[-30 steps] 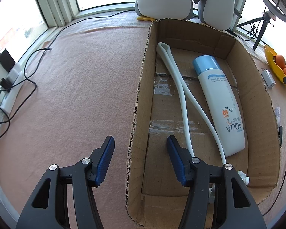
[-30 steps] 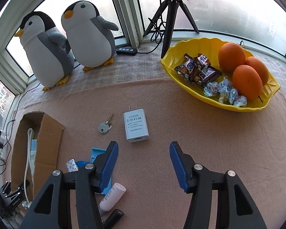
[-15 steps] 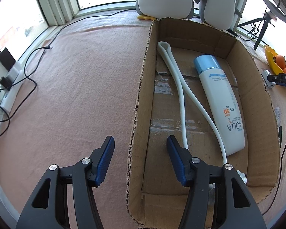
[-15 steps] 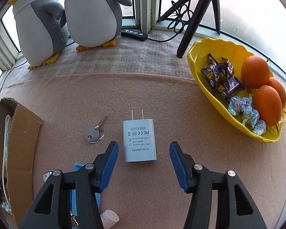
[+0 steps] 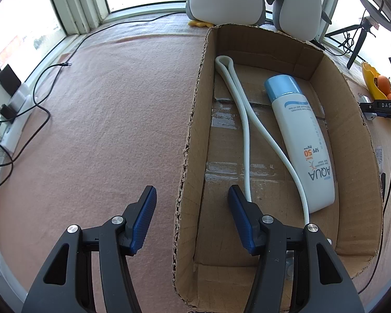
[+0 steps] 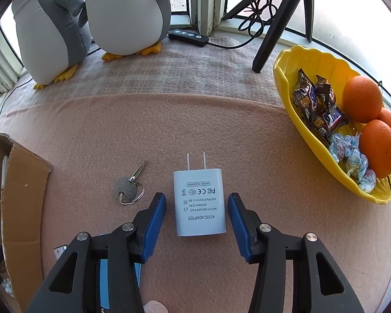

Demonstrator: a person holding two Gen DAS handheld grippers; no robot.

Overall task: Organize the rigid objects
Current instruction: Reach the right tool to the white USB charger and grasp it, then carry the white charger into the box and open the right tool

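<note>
A white AC/DC adapter lies flat on the pink cloth, prongs pointing away. My right gripper straddles it and its jaws are closing; a thin gap still shows between each blue pad and the adapter's sides. To its left lies a key on a ring. My left gripper is open astride the left wall of the cardboard box, one finger inside and one outside, neither pad touching the wall. Inside the box lie a white sunscreen bottle and a looped white cord.
A yellow bowl with oranges and sweets sits at the right. Two plush penguins and a tripod leg stand at the back. The box corner is at the left. A blue packet lies under the right gripper's left finger. Cables trail at the left.
The right gripper has moved forward and down until the adapter lies between its fingers, and its jaws have narrowed. The left gripper has stayed where it was.
</note>
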